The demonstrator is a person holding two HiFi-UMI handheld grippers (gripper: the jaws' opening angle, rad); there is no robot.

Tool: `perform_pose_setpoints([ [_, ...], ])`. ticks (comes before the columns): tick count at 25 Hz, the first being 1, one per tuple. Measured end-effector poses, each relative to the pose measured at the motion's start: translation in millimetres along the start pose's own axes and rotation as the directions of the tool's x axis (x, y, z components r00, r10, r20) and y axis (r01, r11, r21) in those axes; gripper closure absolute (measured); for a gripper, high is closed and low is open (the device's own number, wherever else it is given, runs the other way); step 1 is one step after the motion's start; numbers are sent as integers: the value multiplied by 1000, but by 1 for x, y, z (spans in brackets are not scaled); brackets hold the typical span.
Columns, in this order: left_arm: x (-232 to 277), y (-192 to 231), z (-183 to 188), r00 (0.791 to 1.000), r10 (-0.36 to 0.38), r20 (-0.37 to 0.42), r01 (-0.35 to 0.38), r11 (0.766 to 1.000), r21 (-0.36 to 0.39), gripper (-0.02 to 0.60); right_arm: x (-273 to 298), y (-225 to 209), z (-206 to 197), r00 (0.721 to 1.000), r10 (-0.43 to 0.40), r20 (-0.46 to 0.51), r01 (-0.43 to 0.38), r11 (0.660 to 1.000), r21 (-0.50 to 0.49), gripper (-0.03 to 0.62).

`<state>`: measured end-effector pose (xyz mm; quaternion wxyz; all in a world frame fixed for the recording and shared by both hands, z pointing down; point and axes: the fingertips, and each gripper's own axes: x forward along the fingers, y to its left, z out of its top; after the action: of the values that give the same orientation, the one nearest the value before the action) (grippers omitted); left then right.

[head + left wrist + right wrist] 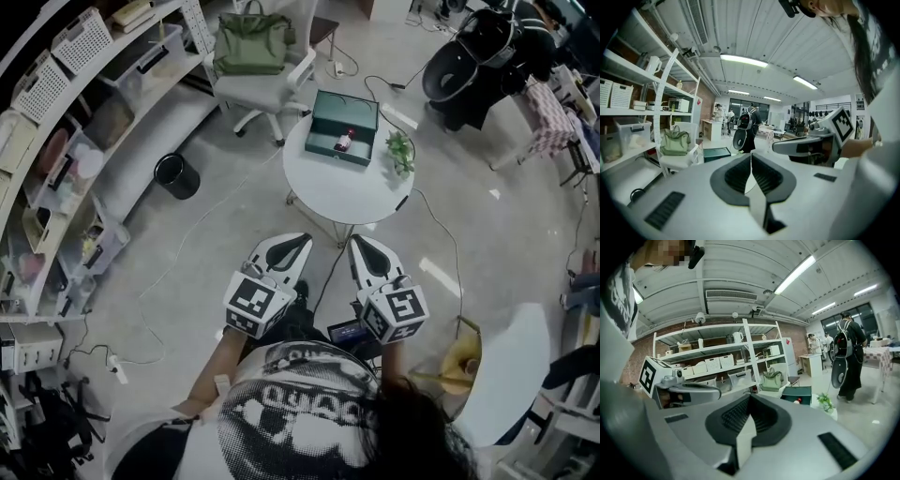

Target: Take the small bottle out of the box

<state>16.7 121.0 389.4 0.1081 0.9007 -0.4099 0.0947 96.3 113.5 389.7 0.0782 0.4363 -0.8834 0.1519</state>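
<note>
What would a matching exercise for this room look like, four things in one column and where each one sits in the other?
Things:
1. small bottle
2. green bag
3. black bin
4. potted plant

Places:
A. on the floor by the shelves
B. inside the green box
C. on the white chair
D. on the round table, beside that box

Pairs: 1-B, 2-C, 3-A, 4-D

white left claw (300,241), white right claw (358,241) (black ribbed pads (738,176)), marker cubes (255,306), printed shirt (300,405)
</note>
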Motion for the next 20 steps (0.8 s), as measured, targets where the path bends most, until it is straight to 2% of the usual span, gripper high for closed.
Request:
perform_pose_setpoints([
  [4,11,41,-2,1000,3,-6,-3,998,-56,568,33,-13,6,1000,-25,-5,25,999,23,596],
  [8,29,61,8,1000,-21,4,22,1000,-18,568,53,-23,10,999,-49,-6,50,998,27,597],
  [12,39,68,18,999,-54,3,54,998,30,568,63,-27,9,998,-63,-22,64,998,30,595],
  [20,44,69,5,998,-56,-11,56,998,-12,568,72,-36,4,997,-71,-31,73,997,40,595],
])
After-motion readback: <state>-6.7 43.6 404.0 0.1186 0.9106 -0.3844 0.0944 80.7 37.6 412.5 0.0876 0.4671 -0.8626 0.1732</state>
